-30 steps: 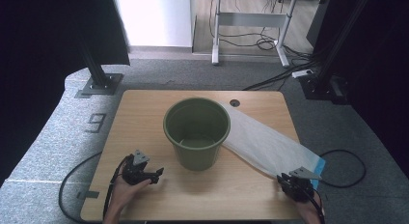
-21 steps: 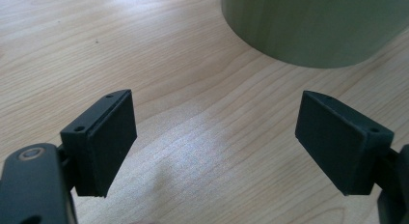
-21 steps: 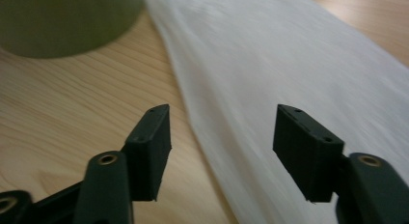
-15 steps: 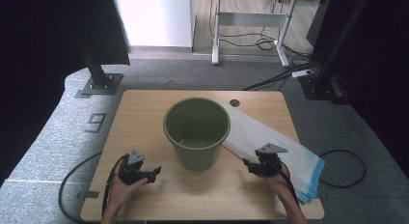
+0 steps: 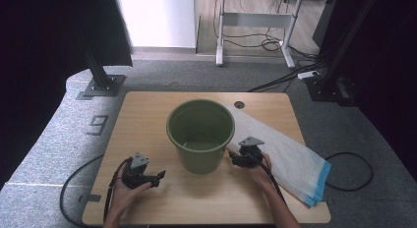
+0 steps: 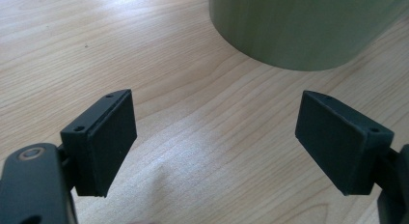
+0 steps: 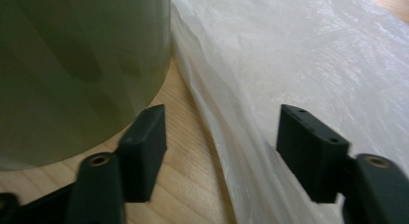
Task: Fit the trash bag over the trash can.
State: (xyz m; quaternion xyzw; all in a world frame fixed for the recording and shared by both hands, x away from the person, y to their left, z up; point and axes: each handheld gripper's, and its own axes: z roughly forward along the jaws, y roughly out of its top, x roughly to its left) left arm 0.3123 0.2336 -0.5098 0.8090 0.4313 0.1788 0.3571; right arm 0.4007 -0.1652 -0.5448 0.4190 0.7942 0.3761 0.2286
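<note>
Wooden table fills the centre of the high view, grey carpet around it. Green bucket stands upright mid-table, slightly above centre of the tabletop, mouth open, inside bare as far as can be seen. White plastic bag lies flat to the right of the bucket, running from beside the bucket's rim toward the lower right, its blue-edged end hanging past the table's right edge. Left edge of the bag passes close by the bucket's base; in the right gripper view the bag takes up the upper right and the bucket wall the upper left, bare wood strip between them. Right gripper sits just right of the bucket's base in the high view, over the bag's near edge, held by a hand coming up from bottom centre-right. Its jaws stand spread, having just opened wide and eased in slightly; the bag's crumpled edge lies between them, pads not pressing on it. Left gripper rests lower left of the bucket, apart from it, cable looping off toward the table's left edge. Its jaws are spread wide over bare wood, nothing between them; bucket base at upper right of that view.
</note>
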